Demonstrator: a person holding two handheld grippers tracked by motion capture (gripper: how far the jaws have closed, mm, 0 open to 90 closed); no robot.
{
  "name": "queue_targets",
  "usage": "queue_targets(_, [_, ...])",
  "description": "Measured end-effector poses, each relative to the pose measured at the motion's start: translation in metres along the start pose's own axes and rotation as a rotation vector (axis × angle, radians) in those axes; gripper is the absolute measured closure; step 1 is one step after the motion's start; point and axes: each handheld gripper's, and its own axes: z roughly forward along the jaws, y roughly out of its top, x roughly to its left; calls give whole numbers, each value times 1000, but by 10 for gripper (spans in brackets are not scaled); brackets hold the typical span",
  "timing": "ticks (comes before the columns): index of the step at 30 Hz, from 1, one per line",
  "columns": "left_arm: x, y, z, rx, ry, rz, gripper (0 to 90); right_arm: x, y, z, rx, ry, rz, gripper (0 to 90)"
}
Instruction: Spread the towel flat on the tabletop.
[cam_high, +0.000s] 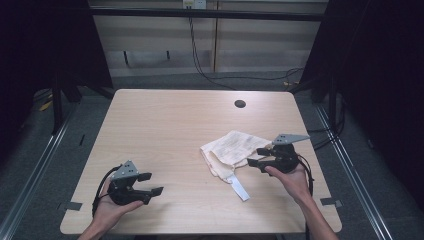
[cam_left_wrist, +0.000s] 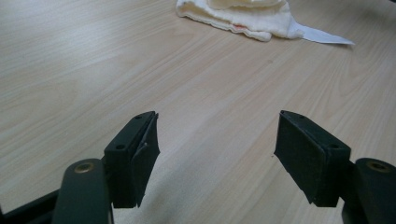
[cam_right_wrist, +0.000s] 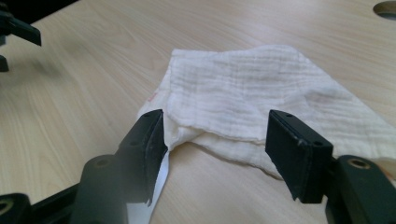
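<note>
Folded cream cloth (cam_high: 231, 149) lies flat on the table (cam_high: 165, 130), right of centre, near the right gripper (cam_high: 256, 156). Its long axis runs diagonally in the high view, from far-right down to near-left; the narrow end carries a white tag (cam_high: 240, 189) pointing toward the person's edge. Right gripper sits just beside the cloth's right edge, jaws aimed left across it. In the right gripper view the cloth (cam_right_wrist: 261, 98) lies right ahead of the fingertips (cam_right_wrist: 152, 135), folded edge between them; jaws wide apart, gripping nothing. Left gripper (cam_high: 152, 183) is well apart, near-left on bare wood, jaws spread wide, empty; cloth (cam_left_wrist: 243, 16) far ahead.
</note>
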Motion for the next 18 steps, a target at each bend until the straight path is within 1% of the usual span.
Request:
queue_targets(2, [0, 0, 1, 7, 3, 4, 297, -5, 3, 7, 30, -25, -10, 382])
queue_targets(3, [0, 0, 1, 7, 3, 4, 297, -5, 3, 7, 30, -25, -10, 382])
queue_targets(4, [0, 0, 3, 8, 0, 1, 298, -10, 6, 14, 42, -20, -12, 397])
queue_targets(5, [0, 0, 3, 8, 0, 1, 298, -10, 6, 14, 42, -20, -12, 397])
queue_targets(6, [0, 0, 5, 21, -8, -3, 299, -15, 8, 21, 55, -28, -19, 402])
queue_targets(7, [0, 0, 5, 21, -8, -3, 301, -15, 8, 21, 55, -28, -19, 402])
queue_targets(8, [-2, 0, 6, 17, -17, 3, 304, -20, 13, 27, 67, -38, -24, 408])
queue_targets(9, [-2, 0, 6, 17, -17, 3, 305, -20, 13, 27, 67, -38, -24, 408])
queue_targets(10, [-2, 1, 4, 5, -18, 15, 314, -27, 16, 31, 71, -18, -18, 408])
queue_targets(11, [-2, 1, 4, 5, -18, 15, 324, -27, 16, 31, 71, -18, -18, 408])
queue_targets(13, [-2, 1, 0, -11, -11, 26, 328, -31, 18, 34, 82, -32, -2, 394])
queue_targets(14, [0, 2, -3, -25, -6, 18, 327, -37, 15, 43, 112, -31, 31, 369])
queue_targets(15, [0, 2, -3, -25, -6, 18, 325, -37, 15, 43, 112, -31, 31, 369])
queue_targets(16, [3, 1, -5, -34, 1, 13, 323, -40, 9, 52, 139, -55, 21, 375])
queue_targets(17, [3, 1, -5, -34, 1, 13, 323, -40, 9, 52, 139, -55, 21, 375])
queue_targets(18, [3, 1, -5, -31, 3, 6, 323, -44, 7, 57, 137, -53, 28, 375])
